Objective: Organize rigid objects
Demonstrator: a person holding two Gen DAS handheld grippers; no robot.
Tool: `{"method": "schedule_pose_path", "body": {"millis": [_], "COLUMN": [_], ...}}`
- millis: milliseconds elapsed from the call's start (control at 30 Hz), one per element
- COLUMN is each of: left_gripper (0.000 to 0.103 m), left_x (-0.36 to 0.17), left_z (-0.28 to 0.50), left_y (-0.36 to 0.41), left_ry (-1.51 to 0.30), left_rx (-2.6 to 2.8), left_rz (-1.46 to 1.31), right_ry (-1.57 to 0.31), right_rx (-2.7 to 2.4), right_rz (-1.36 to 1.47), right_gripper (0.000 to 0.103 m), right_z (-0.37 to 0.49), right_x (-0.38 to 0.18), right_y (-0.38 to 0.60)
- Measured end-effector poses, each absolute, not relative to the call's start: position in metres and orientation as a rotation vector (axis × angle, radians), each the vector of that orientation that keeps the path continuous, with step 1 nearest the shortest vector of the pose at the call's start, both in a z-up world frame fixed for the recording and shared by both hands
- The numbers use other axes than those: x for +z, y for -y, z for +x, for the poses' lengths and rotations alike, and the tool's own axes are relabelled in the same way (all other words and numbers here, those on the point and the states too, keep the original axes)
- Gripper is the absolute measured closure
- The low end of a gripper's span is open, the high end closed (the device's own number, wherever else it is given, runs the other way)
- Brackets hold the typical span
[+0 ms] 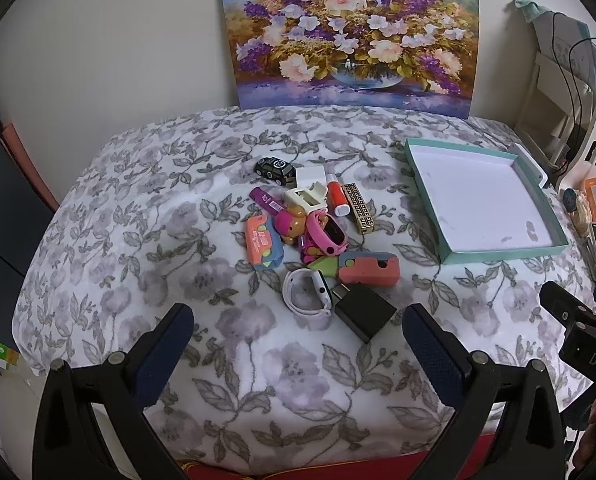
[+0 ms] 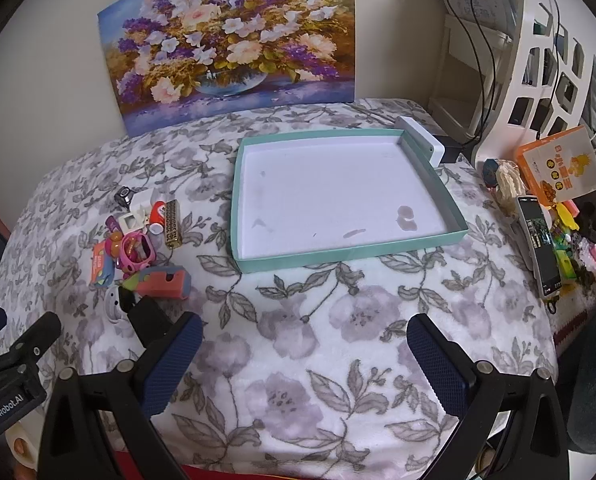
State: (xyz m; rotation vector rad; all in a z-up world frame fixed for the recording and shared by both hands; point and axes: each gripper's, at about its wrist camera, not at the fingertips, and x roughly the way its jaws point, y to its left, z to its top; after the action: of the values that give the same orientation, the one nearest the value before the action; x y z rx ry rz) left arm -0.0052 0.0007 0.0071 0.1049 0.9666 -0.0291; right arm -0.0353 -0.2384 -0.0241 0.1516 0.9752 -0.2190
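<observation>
Between the blue pads of the left gripper lies only flowered blanket; the jaws stand wide apart and hold nothing. Just beyond them, nearest of the pile, lie a black charger block and a white smartwatch side by side, touching or nearly so. Farther out come a coral-and-grey block, a pink toy watch, a small bear figure, an orange card-like piece, a purple tag, a red-and-white tube, a gold patterned bar and, farthest, a black toy car. All sit heaped together, ahead of the fingers and a little right of the middle.

Over on the right, the right gripper is likewise spread wide and empty, with bare blanket between its pads. Its view faces the teal tray squarely, showing the white floor with a few faint stains and nothing in it; the left view catches that tray only aslant at the right. The pile lies well left of the right fingers, partly hidden behind the left finger. Only this view shows a phone and an orange paper bag at the blanket's right edge. Each camera glimpses the other gripper at its border. A flower painting leans against the wall behind.
</observation>
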Motion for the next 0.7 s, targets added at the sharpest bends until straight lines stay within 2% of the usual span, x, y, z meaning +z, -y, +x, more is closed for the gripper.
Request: {"method": "schedule_pose_path", "body": {"millis": [700], "left_gripper": [0.000], "left_x": [0.0071], "left_z": [-0.0044], "left_y": [0.0000], "left_ry": [-0.971], "left_rx": [-0.027], "left_rz": [0.104], "right_ry": [-0.971], "right_rx": [-0.223], "right_rz": [0.131], "right_gripper": [0.000], "right_z": [-0.0348], "right_x": [-0.0220], "right_y": [0.2386]}}
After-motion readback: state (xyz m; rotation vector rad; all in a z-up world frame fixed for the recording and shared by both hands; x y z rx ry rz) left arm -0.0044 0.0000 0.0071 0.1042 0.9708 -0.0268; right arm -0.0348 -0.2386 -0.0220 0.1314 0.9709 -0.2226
